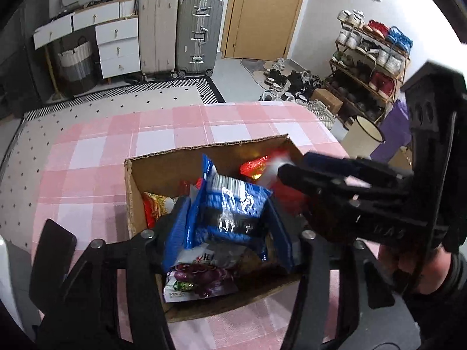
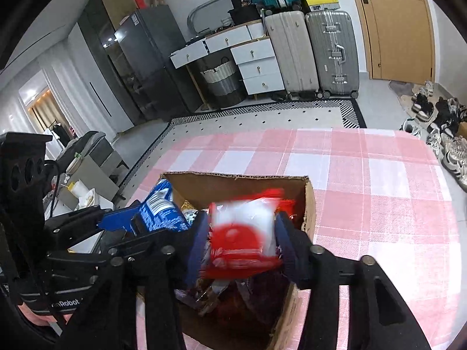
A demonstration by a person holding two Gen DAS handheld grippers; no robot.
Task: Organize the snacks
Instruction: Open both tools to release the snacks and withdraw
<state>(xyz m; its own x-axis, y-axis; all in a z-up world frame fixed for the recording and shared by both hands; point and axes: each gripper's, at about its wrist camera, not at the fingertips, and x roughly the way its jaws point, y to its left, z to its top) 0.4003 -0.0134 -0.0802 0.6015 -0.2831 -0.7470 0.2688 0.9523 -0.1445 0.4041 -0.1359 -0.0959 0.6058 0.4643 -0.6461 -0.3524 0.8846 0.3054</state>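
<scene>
Open brown cardboard box [image 1: 204, 145] on the pink and white checked tabletop [image 1: 102, 160], near the front edge and a bit toward the right side. Full of snack packets.

Left claw [image 1: 227, 218], black with blue pads, right over the near half of the box, tipped down into it. Jaws part way open. Between the 2 pads: 1 shiny blue and white snack packet [image 1: 230, 204], standing on end on top of the other snacks inside the box. A thin dark gap on the right side of the packet, so no squeeze on it, just pads close beside it.

Right claw [image 2: 240, 233], also black with blue pads, over the right half of the box, tipped down too. Jaws part way open. Between its pads: 1 red and white snack packet [image 2: 242, 227], blurry, just above the pile in the box. Pads close on each side of it but not clamped on it, as far as the blur lets anyone see.

Lower in the box, at the near wall: a white packet with purple grapes [image 1: 195, 277]. At the left wall: a red and gold packet [image 1: 154, 204]. At the far right corner: a shiny red packet [image 1: 254, 166].

Both claws side by side, near each other but apart. Part of a hand [image 1: 408, 262] at the back of the right claw.
</scene>
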